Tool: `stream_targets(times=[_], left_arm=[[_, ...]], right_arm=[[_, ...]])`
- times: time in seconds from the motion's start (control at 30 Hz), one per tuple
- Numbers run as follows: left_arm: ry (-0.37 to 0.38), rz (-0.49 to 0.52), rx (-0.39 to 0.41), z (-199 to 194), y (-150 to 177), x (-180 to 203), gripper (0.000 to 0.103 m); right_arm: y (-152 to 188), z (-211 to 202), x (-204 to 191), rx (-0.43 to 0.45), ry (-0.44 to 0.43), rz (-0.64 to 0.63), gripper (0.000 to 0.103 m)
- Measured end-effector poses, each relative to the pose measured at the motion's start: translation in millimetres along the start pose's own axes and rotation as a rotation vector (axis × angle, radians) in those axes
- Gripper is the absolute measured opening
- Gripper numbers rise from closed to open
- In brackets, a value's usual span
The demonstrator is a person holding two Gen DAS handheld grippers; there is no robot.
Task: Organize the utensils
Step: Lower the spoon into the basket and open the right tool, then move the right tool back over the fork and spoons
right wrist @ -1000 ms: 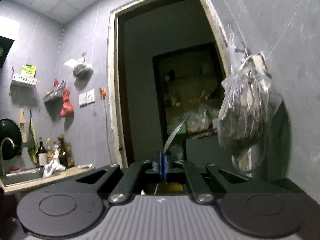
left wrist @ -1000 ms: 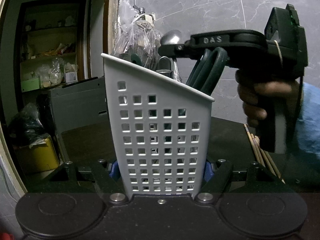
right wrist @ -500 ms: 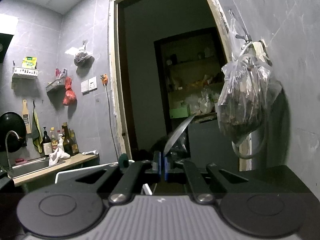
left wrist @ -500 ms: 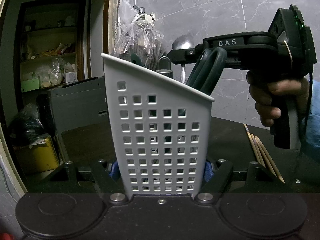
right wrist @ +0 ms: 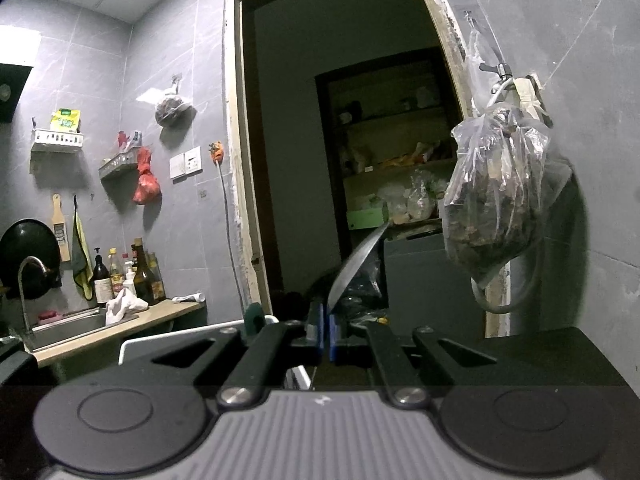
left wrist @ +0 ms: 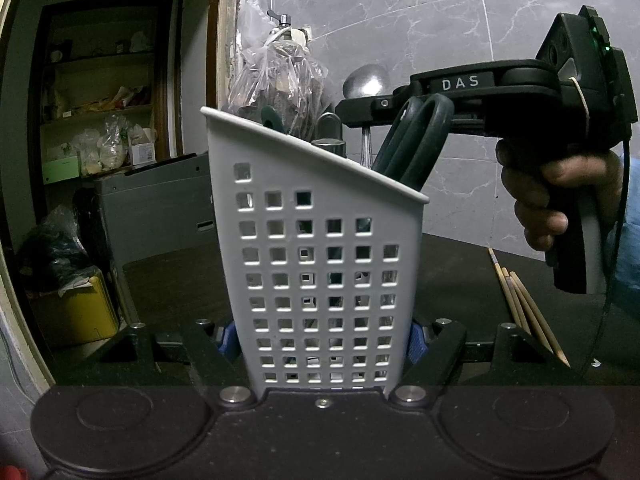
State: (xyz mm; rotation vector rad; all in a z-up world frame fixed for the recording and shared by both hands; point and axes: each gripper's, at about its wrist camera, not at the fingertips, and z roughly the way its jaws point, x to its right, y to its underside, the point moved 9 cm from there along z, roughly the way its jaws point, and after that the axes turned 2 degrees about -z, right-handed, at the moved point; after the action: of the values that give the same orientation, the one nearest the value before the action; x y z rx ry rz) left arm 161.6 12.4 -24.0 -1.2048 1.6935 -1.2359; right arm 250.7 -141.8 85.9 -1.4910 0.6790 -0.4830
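On a dark table [left wrist: 460,280], the left gripper [left wrist: 320,338] clamps the white caddy [left wrist: 320,260] while the right gripper [right wrist: 325,332] pinches a spoon [left wrist: 366,82] above it.

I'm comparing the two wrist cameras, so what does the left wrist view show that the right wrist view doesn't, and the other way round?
Only the left wrist view: the left claw gripping the white holder's sides, scissors inside it, chopsticks on the table.

Only the right wrist view: a sink, bottles, the right claw shut on a spoon.

Both: the plastic bag hanging on the wall, the spoon and the holder's rim.
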Motion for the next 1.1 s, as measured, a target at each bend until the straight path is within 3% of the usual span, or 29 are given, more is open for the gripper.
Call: stream_targets(times=[0.23, 0.37, 0.63, 0.67, 0.8, 0.9, 1.1], left_arm=[[0.0, 0.0, 0.0, 0, 0, 0, 0.076], [0.0, 0.001, 0.0, 0, 0, 0, 0.076], [0.0, -0.001, 0.0, 0, 0, 0, 0.076], [0.0, -0.001, -0.001, 1, 0, 0, 0.076], [0.001, -0.004, -0.001, 0, 0, 0, 0.076], [0.0, -0.004, -0.002, 1, 0, 0, 0.076], [0.0, -0.005, -0.002, 1, 0, 0, 0.076]], right_arm=[[1, -1, -2, -0.001, -0.017, 0.001, 0.007], [2, -4, -1, -0.007, -0.018, 0.007, 0.016], [-8, -21, -9, 0.048, -0.023, -0.019, 0.053], [-11, -24, -8, 0.059, -0.015, -0.018, 0.062], [-19, -40, 1, 0.108, 0.057, -0.01, 0.095], [-18, -53, 17, 0.119, 0.133, 0.018, 0.103], [-2, -71, 57, 0.068, 0.333, 0.117, 0.103]])
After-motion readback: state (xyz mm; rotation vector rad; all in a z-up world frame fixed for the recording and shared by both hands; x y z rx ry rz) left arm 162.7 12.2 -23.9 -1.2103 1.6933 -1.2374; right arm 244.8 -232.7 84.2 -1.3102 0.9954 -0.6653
